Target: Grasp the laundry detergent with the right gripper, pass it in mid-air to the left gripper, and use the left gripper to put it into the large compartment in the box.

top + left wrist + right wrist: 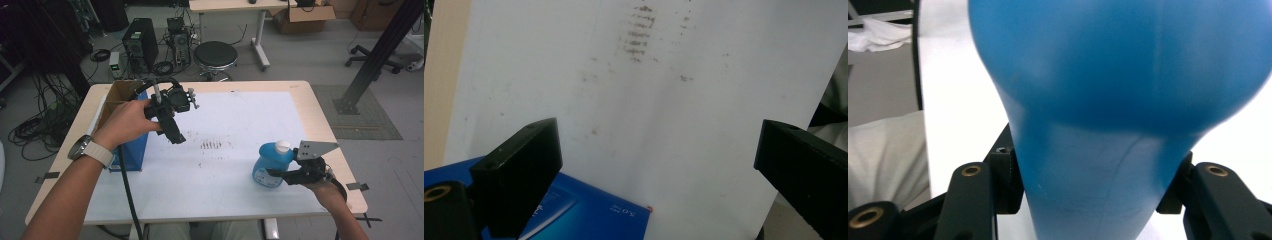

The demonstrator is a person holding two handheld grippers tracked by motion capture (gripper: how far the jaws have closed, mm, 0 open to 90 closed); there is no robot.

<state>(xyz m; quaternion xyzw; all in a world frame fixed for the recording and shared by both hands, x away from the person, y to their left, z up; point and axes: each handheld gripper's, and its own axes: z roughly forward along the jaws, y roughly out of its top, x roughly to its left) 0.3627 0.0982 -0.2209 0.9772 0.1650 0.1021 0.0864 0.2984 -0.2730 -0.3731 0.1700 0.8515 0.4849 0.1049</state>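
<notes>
Carton (131, 150) well left of bottle (270, 162)

right hand-held gripper (1088, 200) has its black jaws squeezed tight on the narrow neck of a blue bottle (1118, 90), white desk (955, 85) behind it.

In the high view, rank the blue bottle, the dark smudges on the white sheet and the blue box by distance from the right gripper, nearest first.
1. blue bottle: clamped in the right gripper.
2. dark smudges: mid-sheet, to its left.
3. blue box: at the table's left edge.
</notes>
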